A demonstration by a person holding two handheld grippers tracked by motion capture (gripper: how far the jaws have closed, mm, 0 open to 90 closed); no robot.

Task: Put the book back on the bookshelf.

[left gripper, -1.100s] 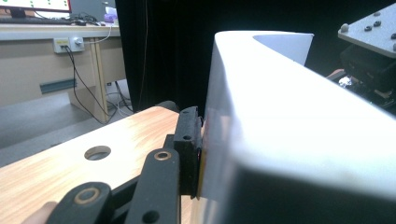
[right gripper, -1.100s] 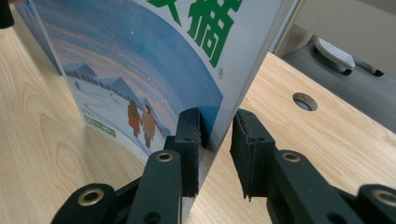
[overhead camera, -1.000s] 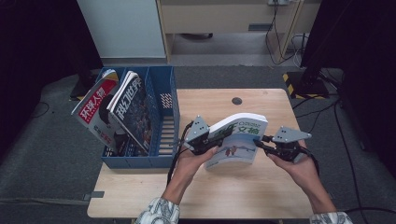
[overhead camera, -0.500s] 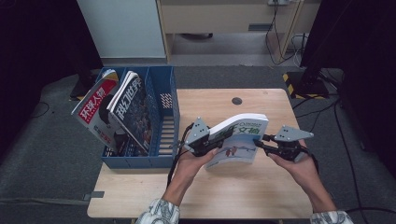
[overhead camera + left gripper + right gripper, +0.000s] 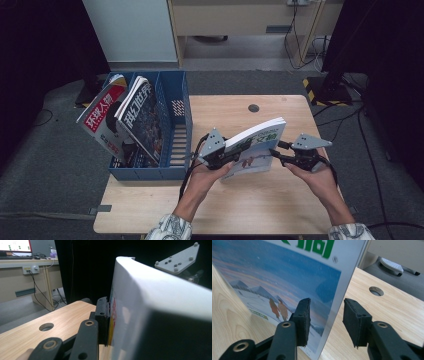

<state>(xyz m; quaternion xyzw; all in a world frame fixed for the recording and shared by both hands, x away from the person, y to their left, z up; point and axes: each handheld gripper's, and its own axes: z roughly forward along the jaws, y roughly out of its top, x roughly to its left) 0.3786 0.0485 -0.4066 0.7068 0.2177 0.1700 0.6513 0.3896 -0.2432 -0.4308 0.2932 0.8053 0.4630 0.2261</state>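
I hold a thick book tilted on edge above the wooden table, just right of the blue file rack. My left gripper clamps the book's end nearest the rack, 1 black finger pressed flat against its cover. At the book's far end, my right gripper has just been opening: its 2 fingers stand apart with the cover's edge between them, neither pad pressing on it. The book's cover shows green lettering and 2 small figures in a snowy scene. In the rack, left of the book, 2 magazines lean in the far-left slots. A round hole in the table lies beyond the book.
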